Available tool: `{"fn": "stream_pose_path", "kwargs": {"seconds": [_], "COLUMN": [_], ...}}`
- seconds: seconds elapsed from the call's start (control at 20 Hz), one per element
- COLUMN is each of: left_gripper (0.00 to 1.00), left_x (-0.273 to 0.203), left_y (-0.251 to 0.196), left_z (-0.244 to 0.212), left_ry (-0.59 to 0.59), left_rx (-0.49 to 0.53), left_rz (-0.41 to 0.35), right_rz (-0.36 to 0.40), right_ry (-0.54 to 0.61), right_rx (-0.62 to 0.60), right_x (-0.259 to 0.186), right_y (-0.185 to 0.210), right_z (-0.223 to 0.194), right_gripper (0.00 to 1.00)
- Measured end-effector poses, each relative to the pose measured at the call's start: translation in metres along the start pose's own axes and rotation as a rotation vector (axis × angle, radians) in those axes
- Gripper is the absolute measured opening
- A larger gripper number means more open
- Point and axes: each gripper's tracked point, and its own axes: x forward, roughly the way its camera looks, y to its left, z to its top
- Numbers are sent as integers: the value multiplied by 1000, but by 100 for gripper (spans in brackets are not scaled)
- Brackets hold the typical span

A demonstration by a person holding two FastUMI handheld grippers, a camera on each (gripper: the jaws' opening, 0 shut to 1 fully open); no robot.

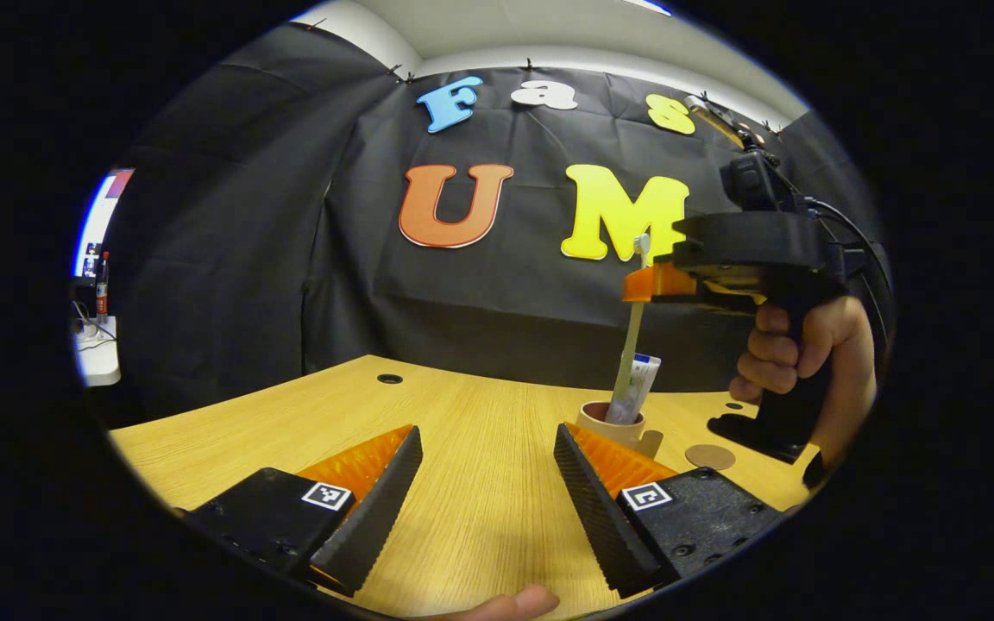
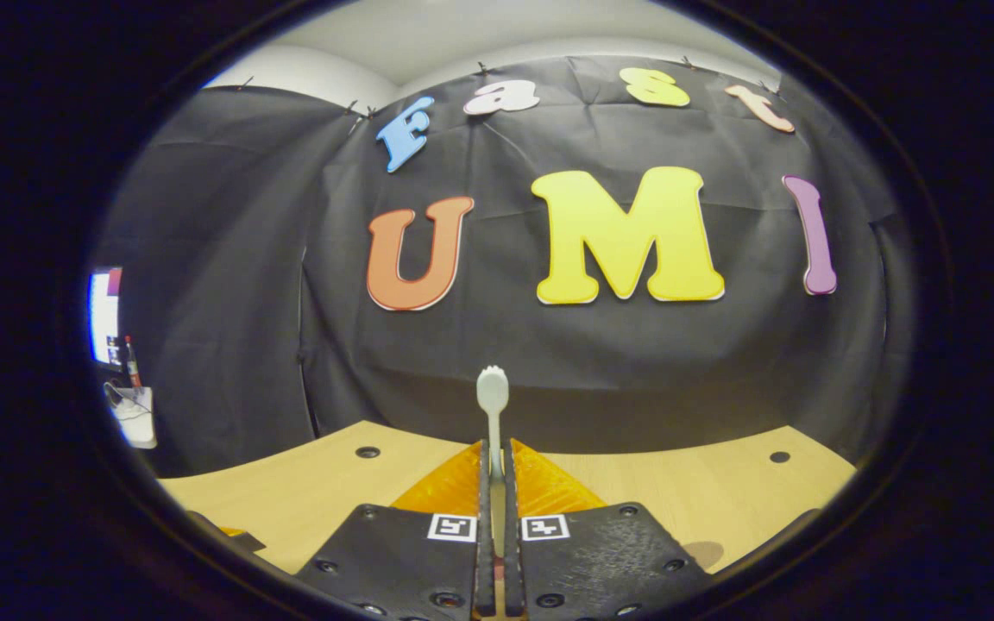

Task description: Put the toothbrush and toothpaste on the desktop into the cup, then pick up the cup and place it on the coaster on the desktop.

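Wooden desktop (image 1: 480,483): cup (image 1: 613,424) and round coaster (image 1: 710,456) near each other.
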Motion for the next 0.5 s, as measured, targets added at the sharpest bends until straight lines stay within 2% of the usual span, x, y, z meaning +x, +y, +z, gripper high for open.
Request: {"fn": "stream_pose_path", "kwargs": {"seconds": [0.05, 0.15, 0.2, 0.25, 0.4, 0.5], "left_gripper": [98, 98, 98, 98, 98, 98], "left_x": [0, -1, -1, -1, 1, 4], "left_y": [2, 3, 2, 2, -1, 1], "left_z": [2, 1, 0, -2, -7, -9], "left_ry": [-6, -6, -1, 6, 26, 29], "left_rx": [3, 5, 3, 0, 0, 0], "left_rz": [5, 4, 3, 2, -5, 0], "right_rz": [-2, -5, -13, -13, -27, -44], "right_ry": [9, 29, 42, 55, 82, 82], "right_rx": [0, -2, -1, 1, 4, -16], "right_x": [2, 2, 3, 3, 0, -4], "right_y": [0, -1, -3, -5, -13, -21], "right_z": [-3, -11, -15, -18, -23, -22], "right_gripper": [3, 7, 23, 31, 91, 99]}}
